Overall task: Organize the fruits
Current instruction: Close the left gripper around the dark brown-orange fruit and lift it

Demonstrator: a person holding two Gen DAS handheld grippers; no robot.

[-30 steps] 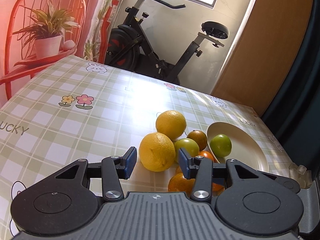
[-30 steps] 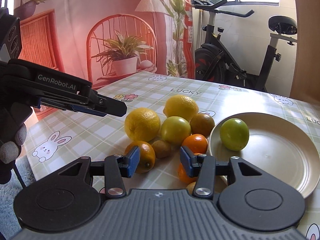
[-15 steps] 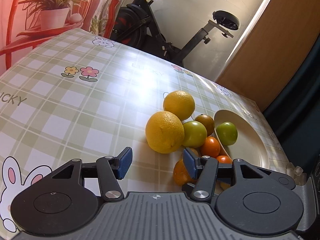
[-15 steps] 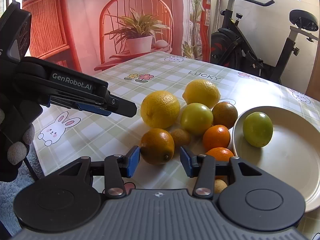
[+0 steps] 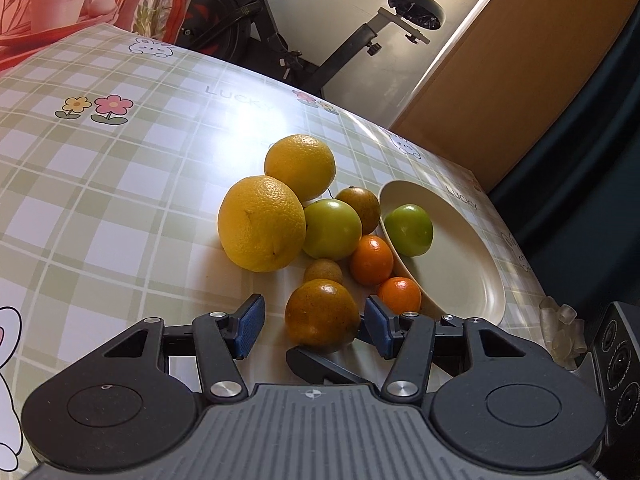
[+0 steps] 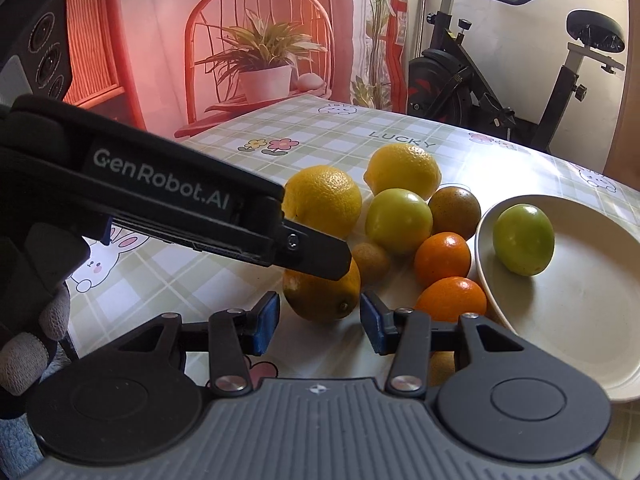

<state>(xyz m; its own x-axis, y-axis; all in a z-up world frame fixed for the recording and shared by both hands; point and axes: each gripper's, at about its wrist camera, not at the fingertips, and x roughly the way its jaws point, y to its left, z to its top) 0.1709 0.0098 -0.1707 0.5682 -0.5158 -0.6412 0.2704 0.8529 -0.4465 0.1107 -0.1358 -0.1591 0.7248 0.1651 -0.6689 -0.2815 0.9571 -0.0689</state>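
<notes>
Fruits lie heaped on the tabletop [image 5: 120,200] beside the plate [image 5: 472,264] (one green fruit [image 5: 412,230] on it); left gripper [image 5: 312,326] jaws gape around a dark orange [image 5: 322,316], untouching; right gripper [image 6: 320,322] jaws open, empty

Fruit cluster sits on the table [image 5: 120,184] just left of the plate [image 5: 480,280], one fruit in the plate [image 5: 412,230] toward its 9 o'clock rim. From the cluster's centre fruit [image 5: 332,229]: large fruit [image 5: 262,224] at 9 o'clock, touching; another large one [image 5: 300,166] at 11; a small fruit [image 5: 359,208] at 1; two small fruits [image 5: 371,260] [image 5: 400,294] at 4 to 5 along the plate's rim; the smallest [image 5: 323,271] at 6. Nearest fruit [image 5: 322,315] lies at 6 o'clock beyond that, between the left gripper [image 5: 312,322] pads, and just ahead of the right gripper [image 6: 319,318].
</notes>
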